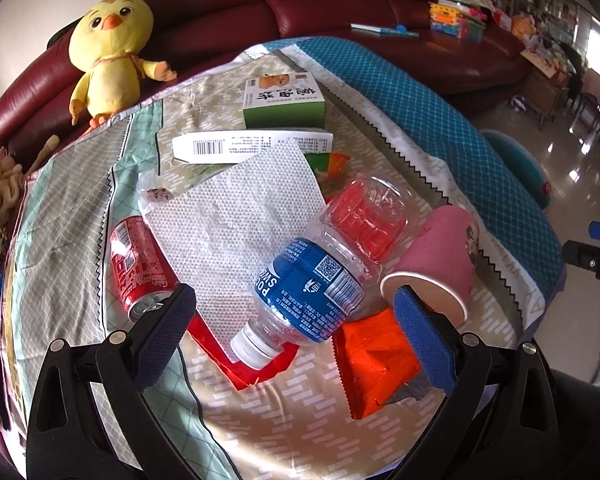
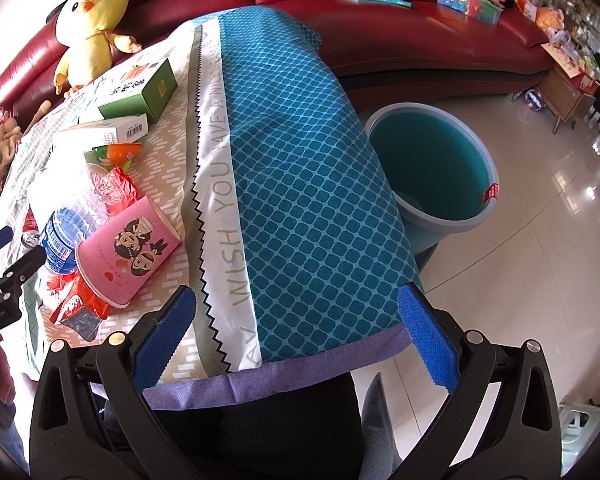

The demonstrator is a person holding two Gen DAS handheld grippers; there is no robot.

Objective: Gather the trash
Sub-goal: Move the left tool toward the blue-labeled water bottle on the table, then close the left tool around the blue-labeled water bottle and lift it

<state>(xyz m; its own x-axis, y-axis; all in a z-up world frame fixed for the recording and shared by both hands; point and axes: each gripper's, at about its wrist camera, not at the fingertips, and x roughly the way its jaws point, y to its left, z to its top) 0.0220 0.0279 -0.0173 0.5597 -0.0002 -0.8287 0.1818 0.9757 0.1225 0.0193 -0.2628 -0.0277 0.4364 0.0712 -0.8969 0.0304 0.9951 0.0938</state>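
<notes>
Clear plastic bottle (image 1: 304, 284) lies capped on the bench (image 1: 260, 392) between spread left tongs (image 1: 296, 308); pinch the labelled waist, lift level. Right tongs (image 2: 296, 320) spread, empty, near bucket (image 2: 432, 160).

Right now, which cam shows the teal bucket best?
Right wrist: the teal bucket stands on the floor beside the table, its open mouth in view. Left wrist catches only a sliver of it behind the table edge.
</notes>
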